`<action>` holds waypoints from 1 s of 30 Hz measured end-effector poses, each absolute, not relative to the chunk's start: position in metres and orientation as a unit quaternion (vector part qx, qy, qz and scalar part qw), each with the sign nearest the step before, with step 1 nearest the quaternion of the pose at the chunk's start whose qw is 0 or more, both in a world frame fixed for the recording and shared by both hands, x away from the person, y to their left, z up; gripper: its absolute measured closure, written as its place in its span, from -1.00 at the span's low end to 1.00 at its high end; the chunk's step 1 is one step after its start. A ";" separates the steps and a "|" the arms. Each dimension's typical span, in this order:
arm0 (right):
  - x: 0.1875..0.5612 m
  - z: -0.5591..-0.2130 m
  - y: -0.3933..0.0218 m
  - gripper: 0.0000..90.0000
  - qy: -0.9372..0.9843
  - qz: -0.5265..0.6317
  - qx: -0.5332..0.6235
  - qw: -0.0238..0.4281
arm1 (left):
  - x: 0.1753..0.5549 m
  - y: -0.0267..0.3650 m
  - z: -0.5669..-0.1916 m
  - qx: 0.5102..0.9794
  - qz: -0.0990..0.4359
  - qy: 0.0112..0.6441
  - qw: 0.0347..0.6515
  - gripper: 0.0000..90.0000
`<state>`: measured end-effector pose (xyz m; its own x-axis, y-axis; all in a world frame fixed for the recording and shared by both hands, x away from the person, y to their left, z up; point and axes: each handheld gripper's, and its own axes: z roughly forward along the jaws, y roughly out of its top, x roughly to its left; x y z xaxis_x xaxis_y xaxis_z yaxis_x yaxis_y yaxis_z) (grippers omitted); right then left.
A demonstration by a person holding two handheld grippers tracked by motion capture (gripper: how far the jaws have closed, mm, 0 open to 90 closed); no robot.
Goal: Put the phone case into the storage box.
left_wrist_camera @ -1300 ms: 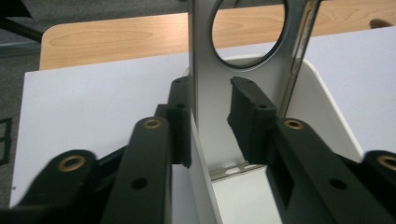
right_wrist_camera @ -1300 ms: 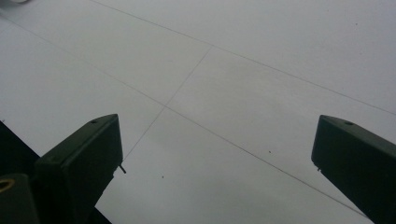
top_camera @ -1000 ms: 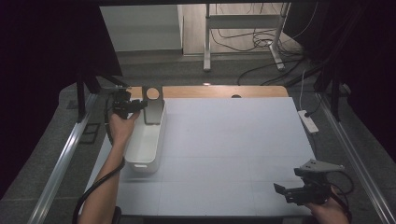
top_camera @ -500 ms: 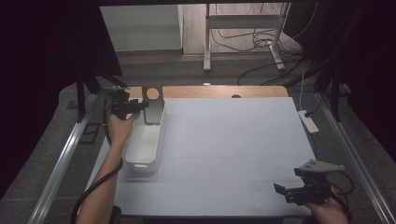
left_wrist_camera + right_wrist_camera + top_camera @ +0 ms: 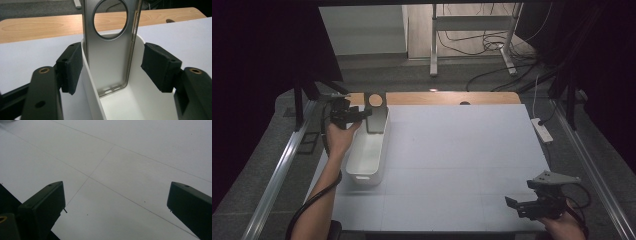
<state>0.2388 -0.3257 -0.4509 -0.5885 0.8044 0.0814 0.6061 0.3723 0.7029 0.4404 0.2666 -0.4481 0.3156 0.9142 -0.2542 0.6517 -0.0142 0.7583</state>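
Now your left gripper point(image 5: 362, 116) sits at the far end of the white bin point(image 5: 368, 165), near the table's left edge, and its jaws have just been opening. They stand apart on either side of the metal case point(image 5: 110, 55), and neither pad point(image 5: 160, 66) presses on it; the left pad point(image 5: 71, 66) is outside the bin's near wall, touching or just off it, and the right pad hangs over the bin's inside with a clear gap to the case's edge. The case stands upright, leaning against the bin's far end wall, its bottom edge down on the bin floor and its round cut-out above the rim. Beyond the bin the wooden strip point(image 5: 437, 98) runs along the far edge.

Your right gripper point(image 5: 527, 207) hovers low at the near right corner, close to the table's front edge, jaws wide and holding nothing. Between your two hands the white mat point(image 5: 462, 150) lies bare, so you have broad room across the middle and right. A power strip point(image 5: 541, 130) lies at the mat's right edge.
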 end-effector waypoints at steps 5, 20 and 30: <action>0.239 -0.451 -0.325 -0.95 0.817 0.357 0.431 0.139 | 0.439 0.267 -0.447 0.697 0.159 0.560 0.419 -0.32; 0.238 -0.451 -0.325 -0.95 0.817 0.356 0.431 0.140 | 0.433 0.263 -0.442 0.709 0.156 0.540 0.426 -0.51; 0.238 -0.451 -0.325 -0.95 0.817 0.356 0.431 0.141 | 0.429 0.257 -0.440 0.721 0.155 0.527 0.423 -0.62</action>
